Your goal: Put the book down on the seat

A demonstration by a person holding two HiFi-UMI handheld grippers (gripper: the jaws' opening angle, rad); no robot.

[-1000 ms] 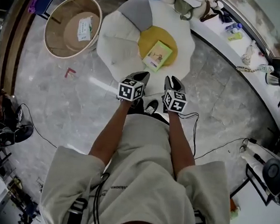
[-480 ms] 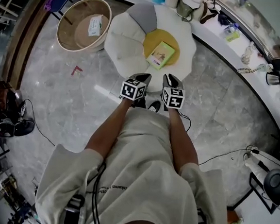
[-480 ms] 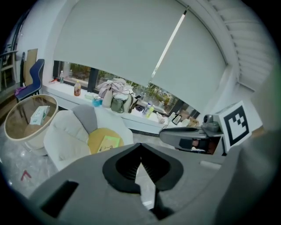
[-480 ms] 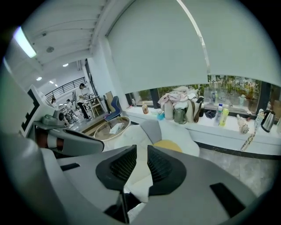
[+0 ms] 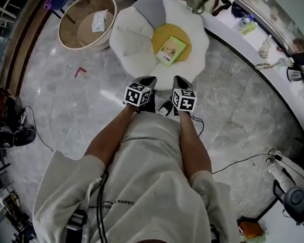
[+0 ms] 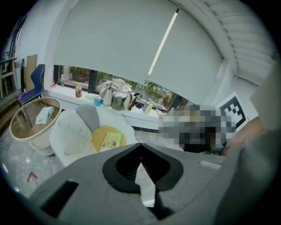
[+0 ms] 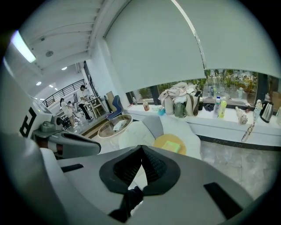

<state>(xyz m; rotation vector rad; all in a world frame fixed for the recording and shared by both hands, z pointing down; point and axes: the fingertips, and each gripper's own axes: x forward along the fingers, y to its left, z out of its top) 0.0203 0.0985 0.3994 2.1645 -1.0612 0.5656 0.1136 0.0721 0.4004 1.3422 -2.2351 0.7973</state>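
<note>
The green book [image 5: 169, 50] lies flat on the yellow middle cushion [image 5: 162, 37] of the white flower-shaped seat [image 5: 130, 37]. Nothing holds it. My left gripper [image 5: 149, 81] and right gripper [image 5: 179, 81] hover side by side over the floor, just short of the seat's near edge and close to my body. In the left gripper view the book [image 6: 109, 140] and seat [image 6: 70, 132] lie ahead beyond the left gripper [image 6: 140, 147], whose jaws meet with nothing between them. The right gripper [image 7: 141, 149] has just closed its jaws on nothing; the book [image 7: 172, 145] lies well ahead.
A round wicker basket [image 5: 87, 20] with a packet inside stands left of the seat. A window ledge [image 5: 239, 33] crowded with bags and bottles runs behind and to the right. A cable [image 5: 233, 161] trails over the marble floor. People stand far back [image 7: 72, 110].
Both grippers have drawn back from the seat towards my body. The book has stayed on the yellow cushion.
</note>
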